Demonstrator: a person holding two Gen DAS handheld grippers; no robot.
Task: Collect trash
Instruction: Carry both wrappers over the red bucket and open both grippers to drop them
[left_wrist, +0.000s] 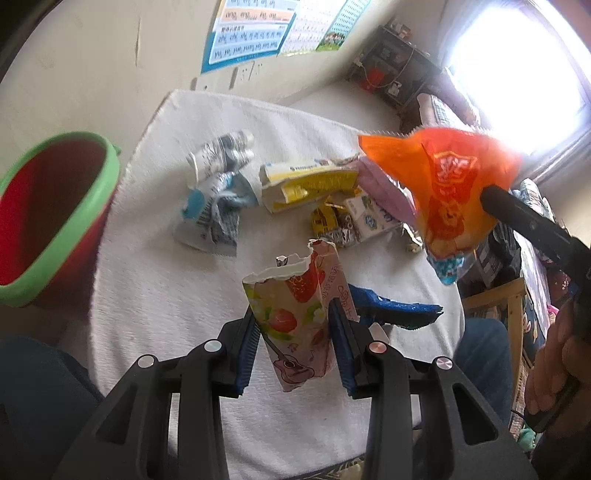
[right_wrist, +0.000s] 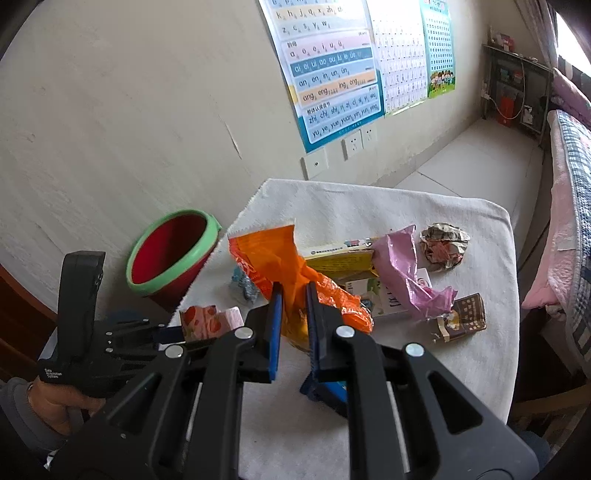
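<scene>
Left wrist view: the left gripper (left_wrist: 291, 332) pinches a torn strawberry-print carton (left_wrist: 295, 306) between its blue ribbed pads, the ragged white top edge standing up past the fingertips. Below it lies a small table covered in a white terry towel (left_wrist: 166, 295), nubbly and rumpled at the edges. At the left edge of the table stands the bin (left_wrist: 55, 221) — a smooth plastic bucket, red inside with a light green rim, its mouth open. On the far side of the towel sits a heap of trash: a crumpled blue-and-white foil wrapper (left_wrist: 210, 210), a flattened yellow box (left_wrist: 306, 181), a small white carton (left_wrist: 369, 218), and a thin pink plastic bag (left_wrist: 380, 188). A blue flattened box (left_wrist: 395, 308) lies just right of the left gripper's pads.

The right gripper (right_wrist: 295, 314) is clamped on a glossy orange snack bag (right_wrist: 273, 258), which bunches and creases between the pads; in the left wrist view the bag hangs well above the towel, its serrated top edge spread wide. To the right on the towel lie a balled-up foil wad (right_wrist: 445, 245) and a brown flat packet (right_wrist: 463, 321) — both apart from the main heap.
</scene>
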